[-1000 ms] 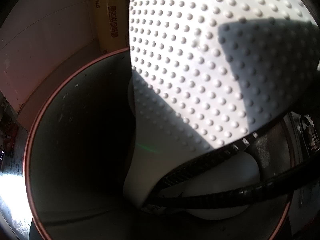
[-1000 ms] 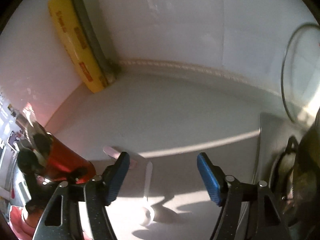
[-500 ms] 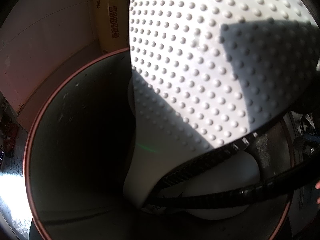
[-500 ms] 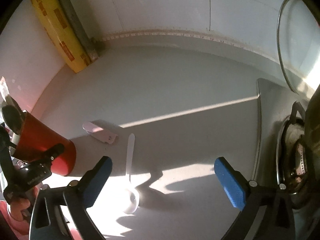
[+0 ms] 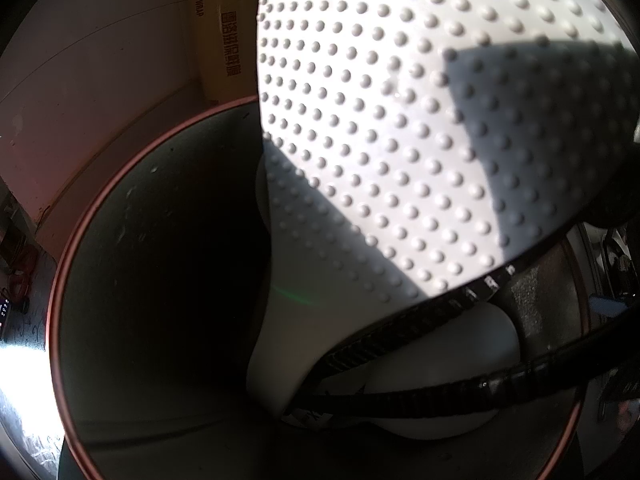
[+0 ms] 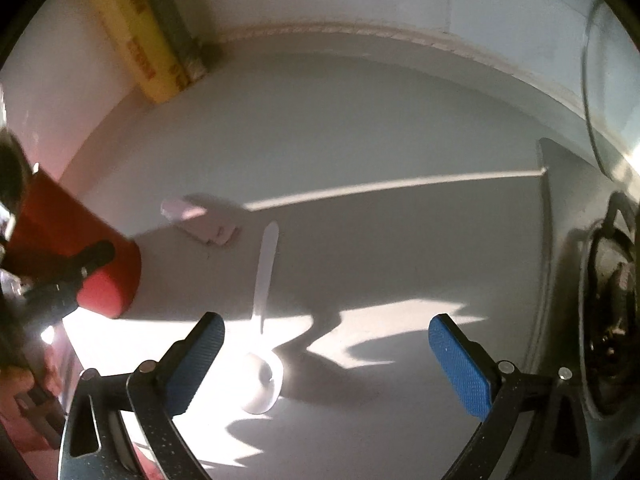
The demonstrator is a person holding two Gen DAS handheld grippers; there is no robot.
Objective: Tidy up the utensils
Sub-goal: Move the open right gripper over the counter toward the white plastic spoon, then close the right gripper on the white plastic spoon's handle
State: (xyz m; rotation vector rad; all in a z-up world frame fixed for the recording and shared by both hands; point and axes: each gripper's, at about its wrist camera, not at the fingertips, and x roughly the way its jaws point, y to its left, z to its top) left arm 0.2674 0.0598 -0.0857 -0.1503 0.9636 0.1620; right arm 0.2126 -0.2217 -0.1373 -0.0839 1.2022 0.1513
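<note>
In the right wrist view a white spoon (image 6: pixel 264 320) lies on the grey counter, bowl toward me. My right gripper (image 6: pixel 326 354) is open above it, its blue pads (image 6: pixel 460 364) either side of the bowl end. A small pale utensil (image 6: pixel 200 222) lies beyond the spoon. At the left, the left gripper is shut on a red cup (image 6: pixel 76 252), held tilted. The left wrist view looks into this cup (image 5: pixel 160 280); a white dimpled rice paddle (image 5: pixel 400 160) and a black utensil handle (image 5: pixel 440 392) stand inside. The left gripper's own fingers are out of that view.
A yellow wrap box (image 6: pixel 140 40) leans in the back corner against the wall. A stove burner (image 6: pixel 608 320) sits at the right edge, with a glass lid (image 6: pixel 608 80) above it.
The right gripper has come lower and closer to the white spoon, still open. The red cup stays held at the left.
</note>
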